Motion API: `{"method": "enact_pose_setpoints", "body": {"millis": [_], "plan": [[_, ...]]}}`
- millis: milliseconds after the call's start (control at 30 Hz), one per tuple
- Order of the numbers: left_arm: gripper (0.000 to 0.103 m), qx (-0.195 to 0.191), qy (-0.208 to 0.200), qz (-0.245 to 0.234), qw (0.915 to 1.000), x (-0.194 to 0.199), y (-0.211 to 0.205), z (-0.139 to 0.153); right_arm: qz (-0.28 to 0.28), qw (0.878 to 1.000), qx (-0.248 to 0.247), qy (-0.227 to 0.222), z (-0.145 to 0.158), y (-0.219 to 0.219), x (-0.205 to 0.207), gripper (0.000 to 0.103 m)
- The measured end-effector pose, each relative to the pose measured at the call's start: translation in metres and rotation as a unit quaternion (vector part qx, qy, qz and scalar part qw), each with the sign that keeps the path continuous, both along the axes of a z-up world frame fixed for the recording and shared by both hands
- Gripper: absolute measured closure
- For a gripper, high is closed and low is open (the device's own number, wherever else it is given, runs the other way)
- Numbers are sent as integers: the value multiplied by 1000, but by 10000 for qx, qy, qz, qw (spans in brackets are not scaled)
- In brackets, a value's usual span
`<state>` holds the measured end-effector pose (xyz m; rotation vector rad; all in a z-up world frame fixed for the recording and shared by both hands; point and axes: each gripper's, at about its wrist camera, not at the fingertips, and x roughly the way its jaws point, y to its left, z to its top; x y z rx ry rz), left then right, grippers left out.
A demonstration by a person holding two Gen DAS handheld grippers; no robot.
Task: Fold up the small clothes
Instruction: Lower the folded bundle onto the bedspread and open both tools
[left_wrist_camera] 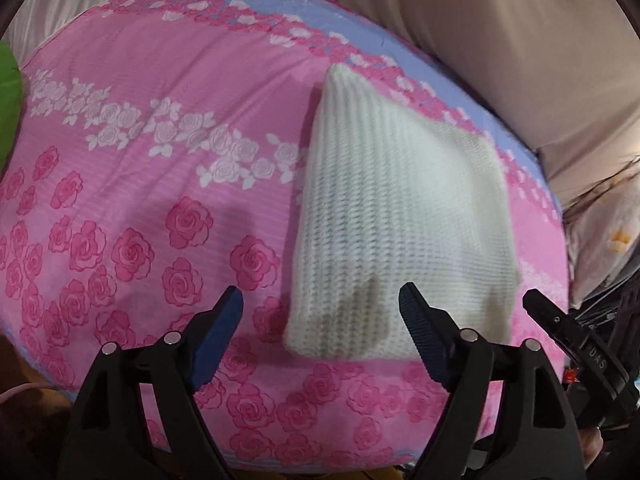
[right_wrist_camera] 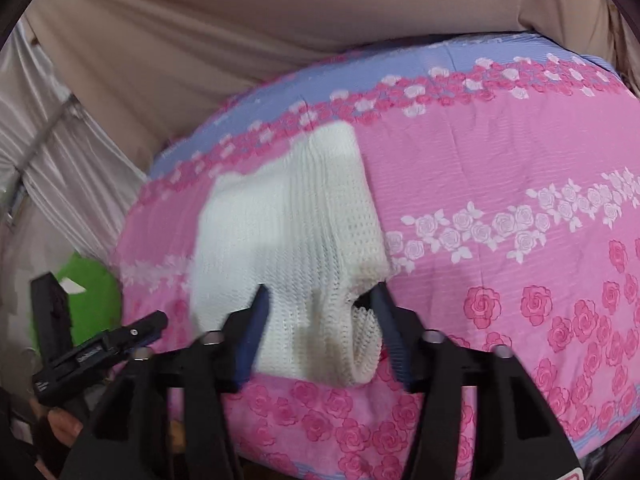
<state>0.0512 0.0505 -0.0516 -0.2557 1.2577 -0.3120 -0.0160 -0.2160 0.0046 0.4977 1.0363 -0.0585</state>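
A white ribbed knit garment (left_wrist_camera: 400, 216) lies folded on the pink rose-print bed cover (left_wrist_camera: 160, 100). My left gripper (left_wrist_camera: 320, 312) is open, its blue-padded fingers straddling the garment's near left corner just above the cover. The garment shows in the right wrist view (right_wrist_camera: 288, 232) with its near edge rolled up. My right gripper (right_wrist_camera: 320, 312) is open, one finger on each side of that near edge; nothing is pinched. The right gripper's tip shows at the lower right of the left wrist view (left_wrist_camera: 560, 332).
Beige curtain fabric (right_wrist_camera: 200, 40) hangs behind the bed. A green object (right_wrist_camera: 92, 292) sits at the bed's side, also at the left edge in the left wrist view (left_wrist_camera: 8, 100). The left gripper's tip (right_wrist_camera: 100, 344) shows at lower left. The cover's blue border (left_wrist_camera: 280, 4) runs along the far edge.
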Motion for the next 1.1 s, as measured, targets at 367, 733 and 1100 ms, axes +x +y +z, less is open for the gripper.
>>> {"method": "enact_pose_setpoints", "body": {"millis": [367,733,1100], "plan": [[44,374,-83,-307,9988,15,-19,-4,112,9986,425,289,-48,0,43,87],[43,1207,-567,-707,9885,-1,-37,13,-465,9966,208,640,-44,-20,13,63],[39,1707,-560,-588,9820,4,-39,8,584,9873,-1234,808,-55,22,65,80]]}}
